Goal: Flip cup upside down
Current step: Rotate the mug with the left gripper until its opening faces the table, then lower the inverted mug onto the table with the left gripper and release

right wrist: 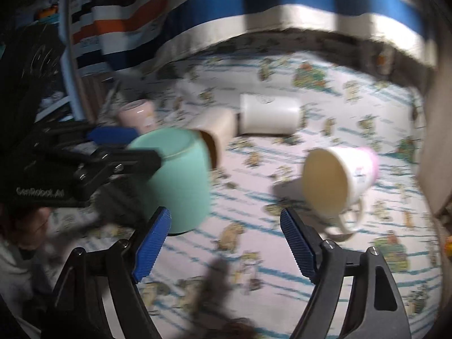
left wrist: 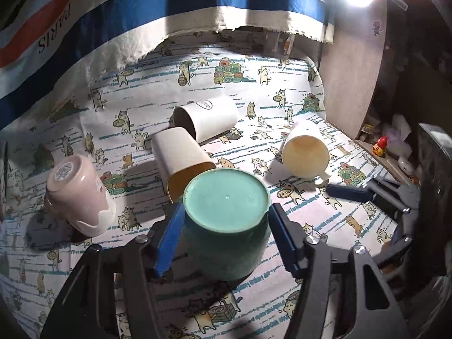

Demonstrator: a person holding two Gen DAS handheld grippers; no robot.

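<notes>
A teal cup (left wrist: 226, 220) stands upside down on the cat-print cloth, base up. My left gripper (left wrist: 226, 217) straddles it; its blue fingers (left wrist: 169, 234) stand beside the cup walls with a small gap on the right, so it is open. In the right wrist view the teal cup (right wrist: 175, 180) is at left with the left gripper (right wrist: 124, 152) around it. My right gripper (right wrist: 226, 240) is open and empty, above bare cloth. A cream mug with a handle (right wrist: 336, 180) lies on its side ahead to the right.
A pink cup (left wrist: 79, 195) stands upside down at left. A beige cup (left wrist: 180, 161) and a white cup (left wrist: 209, 118) lie on their sides behind the teal one. The cream mug (left wrist: 306, 152) lies at right. A striped cloth (left wrist: 141, 22) hangs at the back.
</notes>
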